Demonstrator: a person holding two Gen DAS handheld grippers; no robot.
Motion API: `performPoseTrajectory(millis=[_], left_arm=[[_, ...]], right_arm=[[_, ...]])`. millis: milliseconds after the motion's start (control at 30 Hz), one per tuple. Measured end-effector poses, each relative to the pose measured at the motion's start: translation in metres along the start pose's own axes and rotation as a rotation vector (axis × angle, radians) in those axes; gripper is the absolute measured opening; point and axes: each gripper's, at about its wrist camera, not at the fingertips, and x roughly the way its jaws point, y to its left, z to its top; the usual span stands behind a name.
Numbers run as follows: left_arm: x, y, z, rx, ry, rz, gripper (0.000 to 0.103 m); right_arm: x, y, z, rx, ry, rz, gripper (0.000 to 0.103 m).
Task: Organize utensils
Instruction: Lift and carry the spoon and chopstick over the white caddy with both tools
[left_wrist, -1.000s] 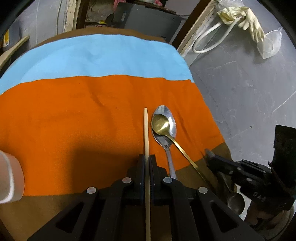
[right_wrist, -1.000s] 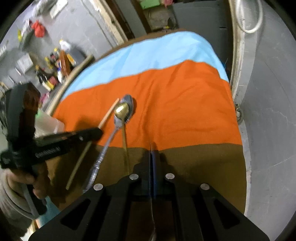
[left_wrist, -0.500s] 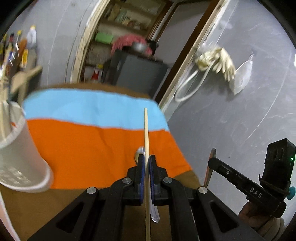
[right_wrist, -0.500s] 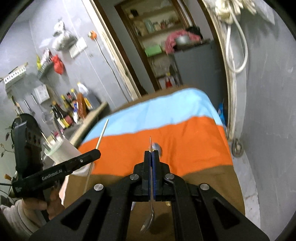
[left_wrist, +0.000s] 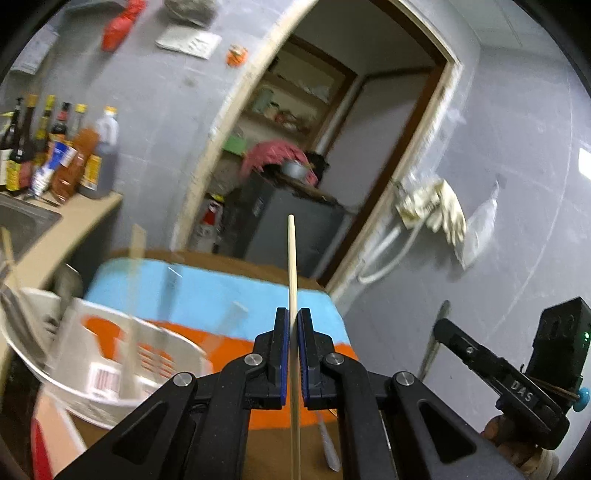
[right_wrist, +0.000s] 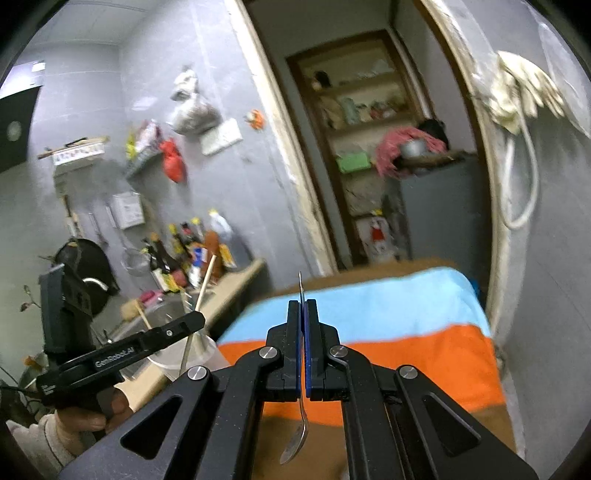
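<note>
My left gripper (left_wrist: 290, 325) is shut on a wooden chopstick (left_wrist: 291, 266) that stands upright, lifted above the table. A white utensil holder (left_wrist: 96, 354) with several utensils in it stands just left of it. My right gripper (right_wrist: 303, 317) is shut on a metal spoon (right_wrist: 297, 441), handle up and bowl hanging down. The right gripper also shows at the right of the left wrist view (left_wrist: 439, 325), holding the spoon (left_wrist: 430, 350). The left gripper with the chopstick (right_wrist: 201, 295) shows in the right wrist view above the holder (right_wrist: 184, 354).
The table carries an orange and blue cloth (right_wrist: 406, 332). A utensil handle (left_wrist: 328, 443) lies on it. A counter with a sink and several bottles (left_wrist: 55, 155) is at the left. A doorway with shelves (right_wrist: 369, 129) is behind the table.
Both grippers have risen from the table and tilted up, carrying the chopstick and the spoon. The left gripper has moved toward the white holder.
</note>
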Motion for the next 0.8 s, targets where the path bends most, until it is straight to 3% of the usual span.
performPoseTrajectory(millis=[367,800], left_arm=[[-0.047,0.089,0.045,-0.108,-0.172,0.150,0.005],[-0.044,0.157,0.050,-0.188,-0.300,0.211,0.005]], right_arm=[[0.033,0.077,0.029,-0.066,-0.089,0.162,0.002],[0.087,0.123,0.014,-0.104,-0.092,0.205,0.002]])
